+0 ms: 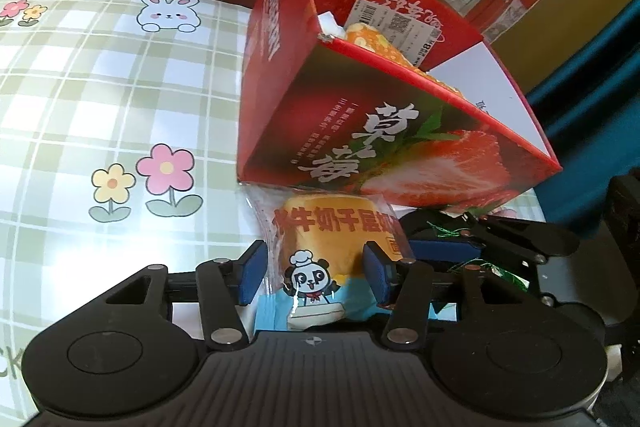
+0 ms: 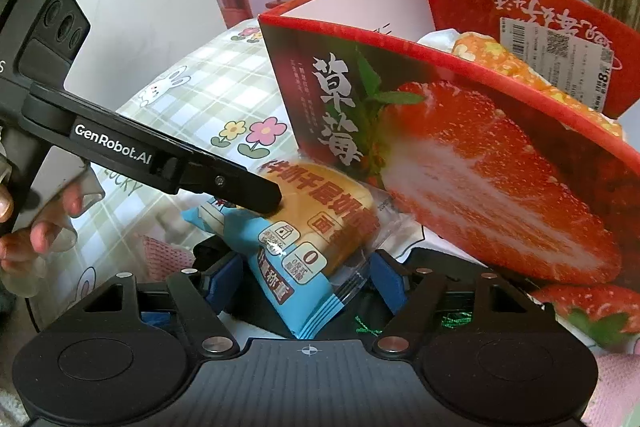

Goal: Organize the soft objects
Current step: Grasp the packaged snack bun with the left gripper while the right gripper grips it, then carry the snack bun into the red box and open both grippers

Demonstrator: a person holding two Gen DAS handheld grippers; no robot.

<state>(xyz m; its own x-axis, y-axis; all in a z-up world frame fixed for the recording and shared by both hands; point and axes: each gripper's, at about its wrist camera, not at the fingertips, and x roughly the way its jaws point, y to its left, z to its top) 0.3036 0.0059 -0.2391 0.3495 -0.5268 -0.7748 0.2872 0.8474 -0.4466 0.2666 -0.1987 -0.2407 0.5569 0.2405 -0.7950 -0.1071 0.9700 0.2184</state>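
Bread packet (image 1: pixel 320 251), blue-orange wrapper, panda print, pinched in left jaws; right jaws unclear.

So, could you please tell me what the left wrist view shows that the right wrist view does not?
Only the left wrist view shows the panda chef printed on the bread packet, gripped between the left gripper's fingers. Only the right wrist view shows the person's hand and the GenRobot.AI logo. Both show the strawberry box and the checked tablecloth.
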